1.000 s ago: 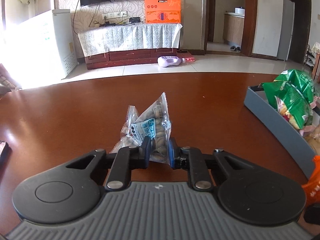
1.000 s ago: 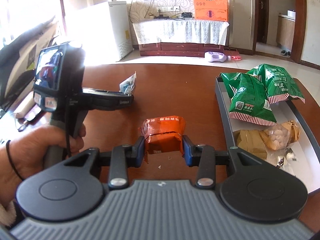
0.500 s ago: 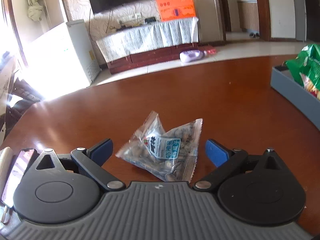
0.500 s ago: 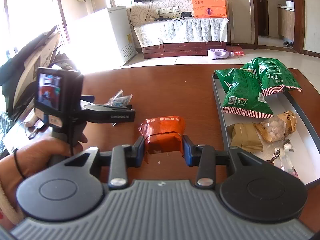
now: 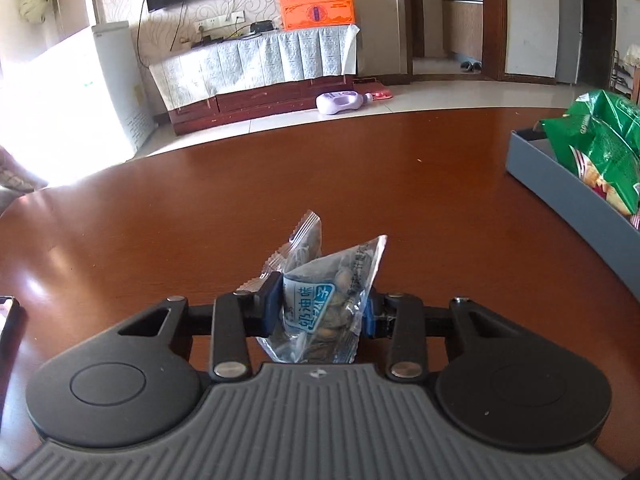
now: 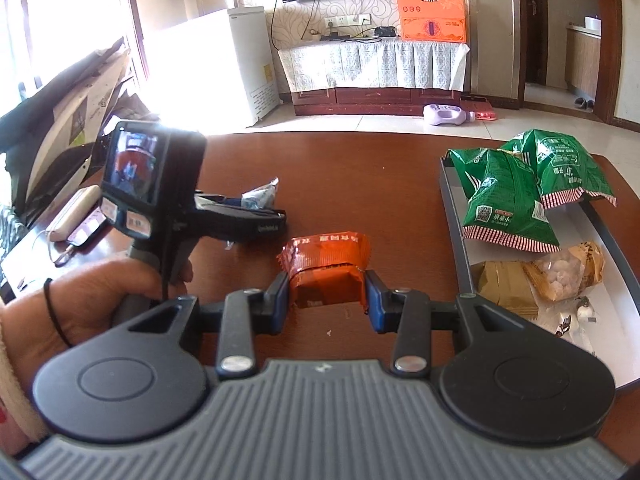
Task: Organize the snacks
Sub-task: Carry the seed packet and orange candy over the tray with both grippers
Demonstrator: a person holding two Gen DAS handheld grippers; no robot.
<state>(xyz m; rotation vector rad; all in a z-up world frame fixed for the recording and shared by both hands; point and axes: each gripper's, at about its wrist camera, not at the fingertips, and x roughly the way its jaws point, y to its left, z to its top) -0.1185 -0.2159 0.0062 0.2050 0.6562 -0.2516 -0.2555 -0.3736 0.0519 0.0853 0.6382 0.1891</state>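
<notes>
From my left wrist camera I see the left gripper [image 5: 322, 308] closing its jaws on a clear packet of nuts [image 5: 324, 300], the blue pads already pressing its sides, with the packet's crimped top sticking up past the fingertips over the brown table [image 5: 400, 184]. That view shows only the near corner of the grey tray [image 5: 560, 184], far off to the right of the tool, and one green bag poking over its wall. My right wrist camera gives me what the left cannot: the whole inside of the tray, just to the right of the right gripper [image 6: 326, 296], and the person's left hand [image 6: 100, 300] wrapped round the left tool's handle, with a black band on the wrist. The left tool points slightly downward, away from me across the table, left of and a little beyond my right jaws. The right gripper is partly open and clamped on an orange snack pack [image 6: 326, 268], which sits squarely between its pads. Counting: two green bags [image 6: 508, 204] at the far end of the tray, one tan packet [image 6: 504, 288] and one clear bag of pale sweets [image 6: 568, 276] nearer, a few small loose wrapped bits I cannot count, one orange pack, one nut packet.
</notes>
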